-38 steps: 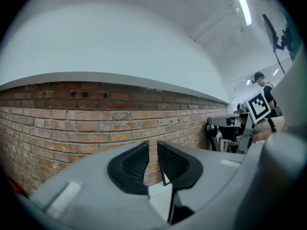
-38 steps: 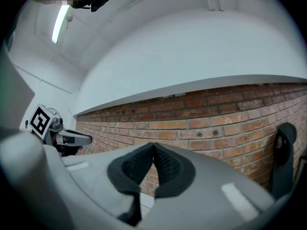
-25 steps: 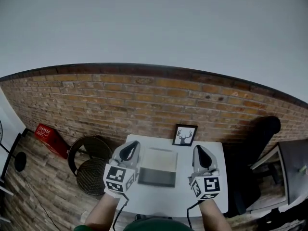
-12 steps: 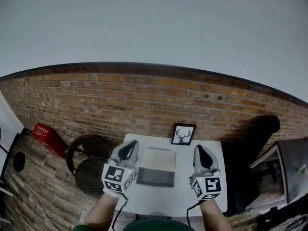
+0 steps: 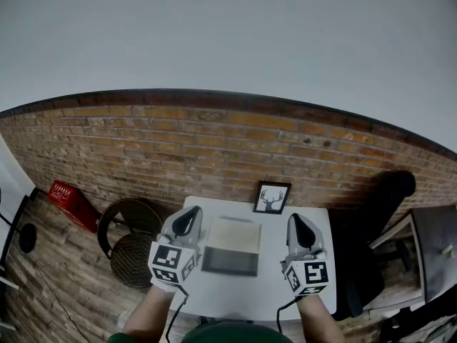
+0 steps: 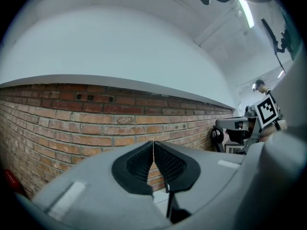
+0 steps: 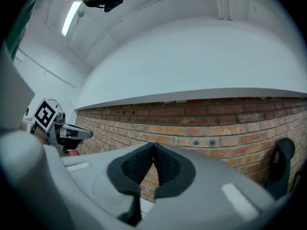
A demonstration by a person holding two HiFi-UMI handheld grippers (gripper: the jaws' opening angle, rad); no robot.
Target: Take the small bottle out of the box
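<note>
Inside the flat grey rectangular box (image 5: 230, 247), midway across the white desk (image 5: 268, 288), the small bottle presumably sat, unseen. Flanking the box, the left tool (image 5: 187, 222) and the right tool (image 5: 298, 226) hung with jaws together, empty. Either would need to open wide before reaching in from above.

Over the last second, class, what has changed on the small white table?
Nothing visibly changed. The left gripper and right gripper stay shut and empty, either side of the flat grey rectangular box on the small white table.
</note>
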